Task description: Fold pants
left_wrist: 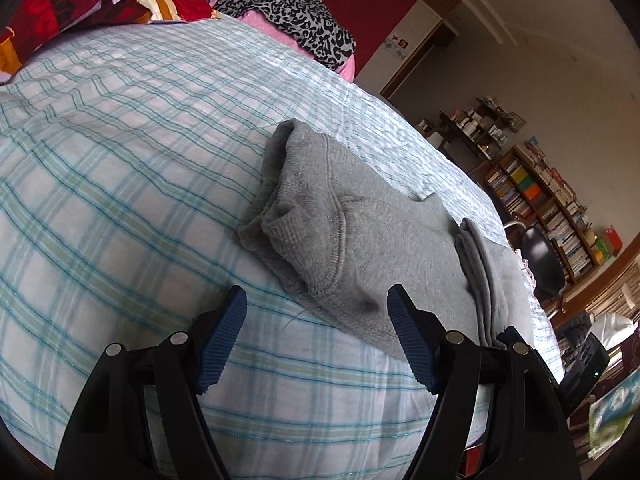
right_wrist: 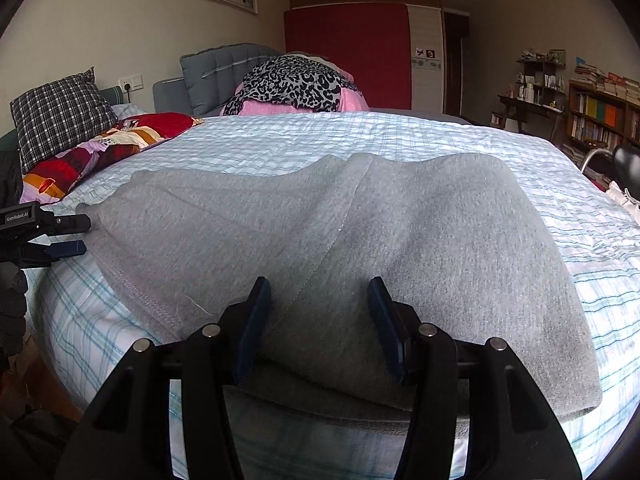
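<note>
Grey sweatpants (right_wrist: 360, 240) lie folded on the plaid bedsheet (right_wrist: 360, 136). In the left wrist view the pants (left_wrist: 360, 232) show their hem end and stacked layers. My left gripper (left_wrist: 316, 308) is open, with its blue fingers just short of the hem corner, empty. It also shows at the left edge of the right wrist view (right_wrist: 68, 236). My right gripper (right_wrist: 318, 300) is open above the near folded edge of the pants, holding nothing.
A red patterned quilt (right_wrist: 100, 148), a checked pillow (right_wrist: 60, 116) and a leopard-print cloth (right_wrist: 296, 80) lie at the head of the bed. Bookshelves (right_wrist: 600, 120) and a black chair (left_wrist: 540, 256) stand to the right of the bed.
</note>
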{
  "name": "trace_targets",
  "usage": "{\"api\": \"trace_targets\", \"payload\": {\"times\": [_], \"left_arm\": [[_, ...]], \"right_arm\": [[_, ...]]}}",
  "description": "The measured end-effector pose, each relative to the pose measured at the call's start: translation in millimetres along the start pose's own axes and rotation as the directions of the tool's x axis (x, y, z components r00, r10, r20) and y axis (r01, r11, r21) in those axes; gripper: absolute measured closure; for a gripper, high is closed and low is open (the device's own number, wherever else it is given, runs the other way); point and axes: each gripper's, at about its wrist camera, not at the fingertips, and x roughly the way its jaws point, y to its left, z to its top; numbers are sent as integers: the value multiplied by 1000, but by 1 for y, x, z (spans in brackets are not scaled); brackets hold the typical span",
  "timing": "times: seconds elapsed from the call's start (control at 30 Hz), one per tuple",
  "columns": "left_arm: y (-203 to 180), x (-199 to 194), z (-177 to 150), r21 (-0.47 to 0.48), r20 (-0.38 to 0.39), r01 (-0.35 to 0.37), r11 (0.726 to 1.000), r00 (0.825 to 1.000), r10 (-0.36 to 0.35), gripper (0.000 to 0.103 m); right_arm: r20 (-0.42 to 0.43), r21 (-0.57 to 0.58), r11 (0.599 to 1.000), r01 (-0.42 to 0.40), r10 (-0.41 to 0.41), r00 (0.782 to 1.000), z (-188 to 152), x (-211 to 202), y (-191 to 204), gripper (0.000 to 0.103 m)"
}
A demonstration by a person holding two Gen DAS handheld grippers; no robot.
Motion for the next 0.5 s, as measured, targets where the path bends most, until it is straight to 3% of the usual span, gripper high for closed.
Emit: {"api": "trace_targets", "payload": {"times": [0.27,0.33,0.4,0.5], "left_arm": [[-7,28,20,-28,14,1,1000,1000,0,32],[-10,33,22,-31,13,-15,999,1000,15,41],[-10,36,24,-49,2,-16,999,1000,17,60],[-11,38,26,-71,-13,5,997,1000,-6,76]], "right_arm": [[9,14,1000,-1,1,1000,-2,0,-2,50],[13,16,1000,-1,1,1000,-2,0,-2,50],[16,16,1000,-2,2,1000,-4,-1,-2,50],[20,16,1000,-3,2,1000,-5,-1,-2,50]]}}
